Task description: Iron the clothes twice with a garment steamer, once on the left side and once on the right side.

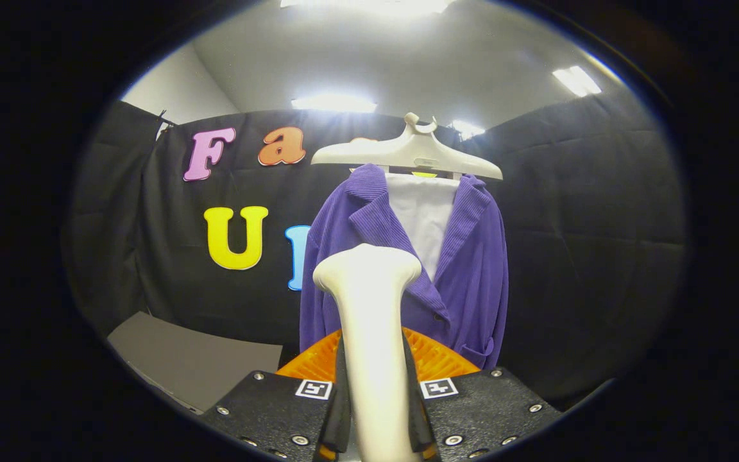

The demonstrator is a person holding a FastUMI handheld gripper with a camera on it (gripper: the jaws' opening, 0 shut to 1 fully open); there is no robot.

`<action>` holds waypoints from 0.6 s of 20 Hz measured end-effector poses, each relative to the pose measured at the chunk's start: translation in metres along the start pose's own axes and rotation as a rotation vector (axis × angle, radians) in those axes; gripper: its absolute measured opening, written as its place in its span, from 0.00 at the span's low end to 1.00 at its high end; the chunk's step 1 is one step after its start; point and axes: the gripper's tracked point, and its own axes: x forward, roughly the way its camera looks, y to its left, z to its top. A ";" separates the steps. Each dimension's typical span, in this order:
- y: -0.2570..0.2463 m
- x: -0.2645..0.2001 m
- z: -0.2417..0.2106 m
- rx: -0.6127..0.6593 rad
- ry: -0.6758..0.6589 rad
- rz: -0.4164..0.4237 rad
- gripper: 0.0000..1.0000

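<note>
My gripper is shut on the white handle of the garment steamer, which rises upright between the fingers; its wide head sits level with the jacket's chest. Just beyond the steamer hangs a purple corduroy jacket with a white panel in its open front, on a cream hanger. The steamer head covers part of the jacket's left lapel and front. I cannot tell whether the head touches the cloth.
An orange ribbed part shows low behind the fingers. A grey tabletop lies to the lower left of the jacket. Black cloth walls close the booth behind and to both sides.
</note>
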 end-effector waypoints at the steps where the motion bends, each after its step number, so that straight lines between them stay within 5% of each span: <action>1: 0.000 0.006 0.003 0.011 -0.008 0.000 0.35; 12: 0.004 0.046 -0.027 0.023 0.015 -0.004 0.35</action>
